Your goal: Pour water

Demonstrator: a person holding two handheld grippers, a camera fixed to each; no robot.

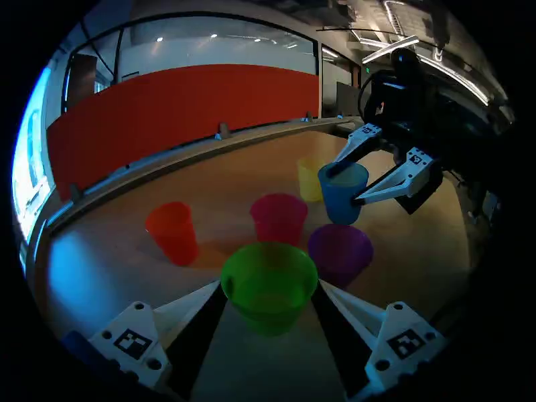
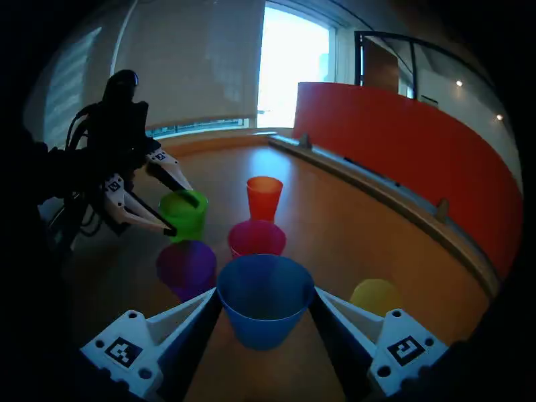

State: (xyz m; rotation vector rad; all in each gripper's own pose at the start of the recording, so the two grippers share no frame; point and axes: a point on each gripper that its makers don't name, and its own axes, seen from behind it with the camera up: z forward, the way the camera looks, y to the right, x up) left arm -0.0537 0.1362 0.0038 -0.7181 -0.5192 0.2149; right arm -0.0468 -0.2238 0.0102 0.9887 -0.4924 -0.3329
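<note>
Left hand-held gripper (image 1: 269, 288), right hand-held gripper (image 2: 265, 293): clamped.

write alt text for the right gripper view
The right claw grips a blue cup, close up, over a wooden table. Beyond it stand a purple cup, a pink cup, an orange cup and a yellow cup. Farther off, the left claw holds a green cup.

The left gripper view sits low and close behind the green cup (image 1: 269, 285), facing the red wall (image 1: 181, 114). The right gripper view, close behind the blue cup (image 2: 265, 298), faces the window (image 2: 291, 63). Both views share the purple cup (image 1: 340, 251), the pink cup (image 1: 279, 218) and the table (image 1: 415, 251).
</note>
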